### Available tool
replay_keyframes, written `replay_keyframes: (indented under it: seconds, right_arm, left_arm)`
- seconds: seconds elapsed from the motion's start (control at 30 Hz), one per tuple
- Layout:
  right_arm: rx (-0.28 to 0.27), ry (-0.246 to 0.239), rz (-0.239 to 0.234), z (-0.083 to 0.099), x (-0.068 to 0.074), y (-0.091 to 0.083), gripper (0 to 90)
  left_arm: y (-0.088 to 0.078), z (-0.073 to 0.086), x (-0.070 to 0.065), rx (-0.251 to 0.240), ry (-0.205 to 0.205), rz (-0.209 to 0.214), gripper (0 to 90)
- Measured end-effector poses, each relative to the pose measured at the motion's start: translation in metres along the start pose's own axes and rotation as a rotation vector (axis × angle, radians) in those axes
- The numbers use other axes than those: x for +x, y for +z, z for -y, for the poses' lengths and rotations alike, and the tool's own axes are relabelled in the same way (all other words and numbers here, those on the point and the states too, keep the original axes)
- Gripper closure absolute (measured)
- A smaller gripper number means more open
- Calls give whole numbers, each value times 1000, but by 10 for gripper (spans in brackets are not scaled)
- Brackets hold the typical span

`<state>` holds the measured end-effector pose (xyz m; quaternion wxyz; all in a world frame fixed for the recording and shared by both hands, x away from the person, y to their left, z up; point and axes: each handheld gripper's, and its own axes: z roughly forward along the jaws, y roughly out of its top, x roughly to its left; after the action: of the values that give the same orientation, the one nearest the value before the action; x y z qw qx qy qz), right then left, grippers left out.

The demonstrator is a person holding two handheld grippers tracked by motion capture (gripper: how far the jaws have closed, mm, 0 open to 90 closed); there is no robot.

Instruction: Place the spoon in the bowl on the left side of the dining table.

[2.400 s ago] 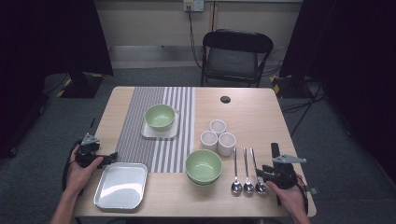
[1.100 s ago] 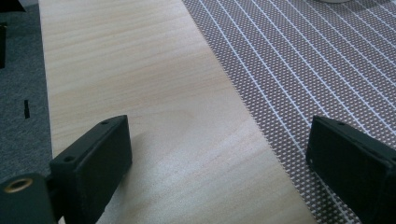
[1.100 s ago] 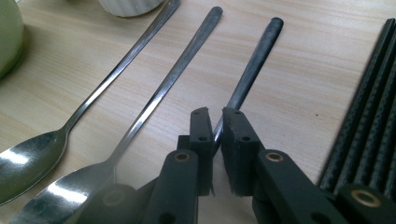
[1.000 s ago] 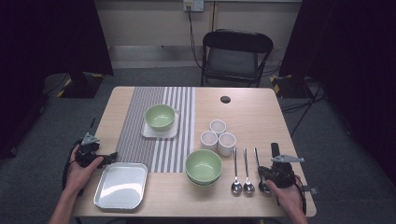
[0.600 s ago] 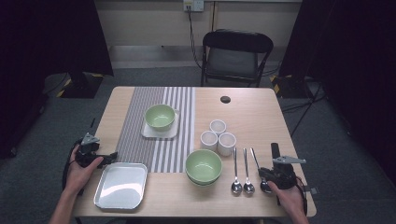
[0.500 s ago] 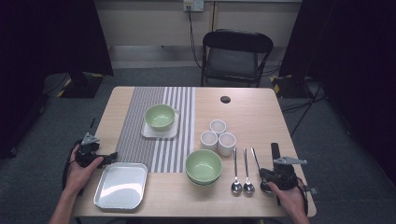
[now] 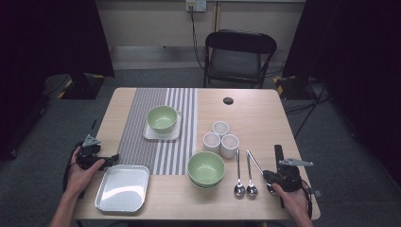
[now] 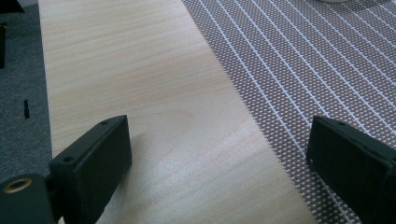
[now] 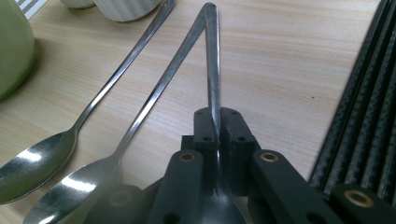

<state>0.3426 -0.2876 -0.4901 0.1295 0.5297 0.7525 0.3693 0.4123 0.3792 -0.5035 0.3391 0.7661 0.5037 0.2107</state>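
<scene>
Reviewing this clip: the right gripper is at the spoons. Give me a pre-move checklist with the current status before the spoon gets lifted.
1. Right gripper shut on the spoon handle: ok, the handle runs between the closed jaws.
2. Held spoon free of the neighbouring spoon: not ok, their handle tips meet at the far end.
3. Third spoon apart from the grip: ok.
4. Near green bowl out of the lift path: ok, it sits left of the spoons.
5. Left gripper free: ok, open over bare table.
6. Spoon bowl seated safely behind the jaws: cannot tell.
</scene>
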Motion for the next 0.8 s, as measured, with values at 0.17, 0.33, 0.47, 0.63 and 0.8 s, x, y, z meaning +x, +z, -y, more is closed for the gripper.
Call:
replay_keyframes:
  seconds: [0.17, 0.33, 0.47, 0.63, 0.8]
  right_arm:
    - [-2, -3, 7, 0, 0, 0, 862]
    - [-3, -1, 11, 0, 0, 0, 862]
    - [-13, -1, 14, -1, 0, -1, 870]
    - [-20, 4, 20, -1, 0, -2, 874]
    - [-29, -11, 20, -2, 4, -5, 900]
  left_arm:
    - [0, 0, 0, 0, 0, 0, 63]
    - [0, 0, 0, 0, 0, 0, 63]
    - [0, 0, 0, 0, 0, 0, 63]
    - [0, 0, 0, 0, 0, 0, 63]
    - [0, 0, 0, 0, 0, 0, 63]
